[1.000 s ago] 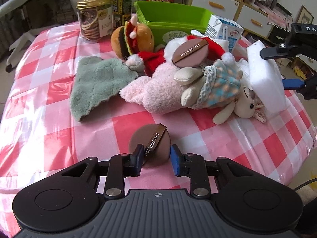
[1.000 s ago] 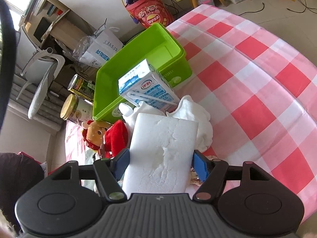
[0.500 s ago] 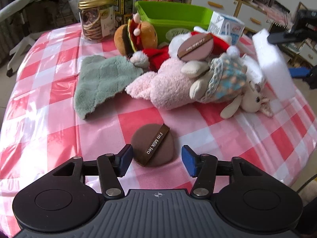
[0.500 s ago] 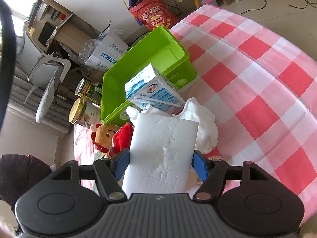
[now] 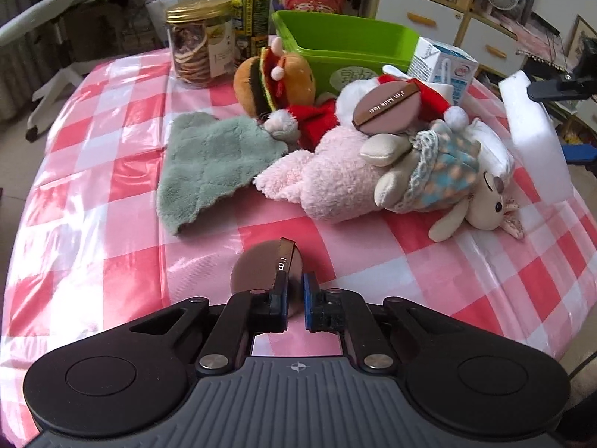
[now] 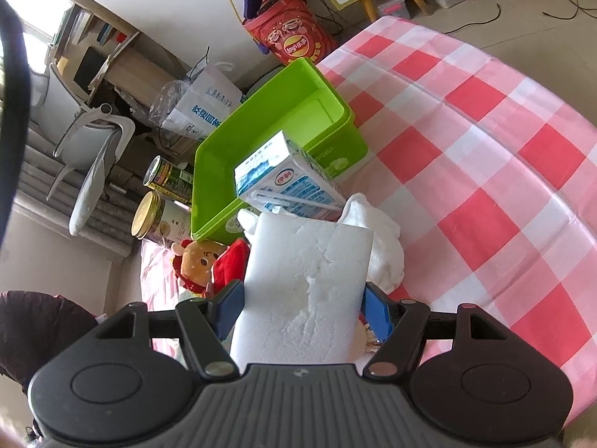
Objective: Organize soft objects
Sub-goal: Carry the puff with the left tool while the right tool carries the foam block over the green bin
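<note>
My left gripper (image 5: 294,300) is shut on a brown round powder puff (image 5: 261,267), holding it on edge just above the checked tablecloth. A second brown puff (image 5: 386,106) lies on the pile of plush toys: a pink plush (image 5: 328,183), a rabbit doll (image 5: 447,175), a burger plush (image 5: 272,82) and a green cloth (image 5: 209,168). My right gripper (image 6: 304,308) is shut on a white sponge block (image 6: 306,291), held above the toys; it also shows in the left wrist view (image 5: 533,134). The green bin (image 6: 268,142) is empty behind them.
A milk carton (image 6: 287,183) leans at the bin's front. A cookie jar (image 5: 199,48) and a tin can (image 5: 250,11) stand at the table's back left. The table edge drops off at the right. A chair and shelves stand beyond the table.
My left gripper opened, then closed on the near puff and tipped it on edge. My right gripper kept hold of the sponge and rose slightly toward the bin.
</note>
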Tool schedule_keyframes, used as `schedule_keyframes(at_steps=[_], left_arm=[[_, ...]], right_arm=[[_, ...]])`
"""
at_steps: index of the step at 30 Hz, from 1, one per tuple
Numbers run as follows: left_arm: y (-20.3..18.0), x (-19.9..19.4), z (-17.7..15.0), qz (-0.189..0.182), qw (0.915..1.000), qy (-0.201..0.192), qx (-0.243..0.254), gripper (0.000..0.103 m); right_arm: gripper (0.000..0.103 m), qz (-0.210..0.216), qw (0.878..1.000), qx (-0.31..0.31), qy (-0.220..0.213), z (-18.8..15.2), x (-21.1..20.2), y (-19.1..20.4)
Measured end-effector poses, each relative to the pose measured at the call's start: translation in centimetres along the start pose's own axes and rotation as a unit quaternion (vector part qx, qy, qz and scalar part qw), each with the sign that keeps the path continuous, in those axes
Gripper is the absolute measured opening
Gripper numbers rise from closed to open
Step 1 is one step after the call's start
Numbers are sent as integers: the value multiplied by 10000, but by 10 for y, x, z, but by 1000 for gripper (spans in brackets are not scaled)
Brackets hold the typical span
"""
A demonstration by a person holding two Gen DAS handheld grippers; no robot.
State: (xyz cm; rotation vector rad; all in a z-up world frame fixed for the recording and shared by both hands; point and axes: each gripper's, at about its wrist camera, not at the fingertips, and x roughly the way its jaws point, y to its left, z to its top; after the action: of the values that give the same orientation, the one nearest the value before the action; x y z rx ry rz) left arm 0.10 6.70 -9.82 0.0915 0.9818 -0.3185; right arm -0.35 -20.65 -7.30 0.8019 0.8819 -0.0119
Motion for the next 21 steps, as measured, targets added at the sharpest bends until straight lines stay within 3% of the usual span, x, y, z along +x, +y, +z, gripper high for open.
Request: schedule_keyframes(at_steps=[6, 12, 21], left_arm=[[-2, -13, 8, 49, 9996, -263, -112, 0], [9, -35, 18, -138, 9962, -611, -604, 0], [10, -57, 43, -343, 9924, -893, -778, 0]], right_arm=[[41, 72, 10000, -30, 34, 2, -2, -1], [41, 213, 9997, -97, 15, 0, -13, 3], [41, 323, 9984, -241, -392, 25, -32, 32]])
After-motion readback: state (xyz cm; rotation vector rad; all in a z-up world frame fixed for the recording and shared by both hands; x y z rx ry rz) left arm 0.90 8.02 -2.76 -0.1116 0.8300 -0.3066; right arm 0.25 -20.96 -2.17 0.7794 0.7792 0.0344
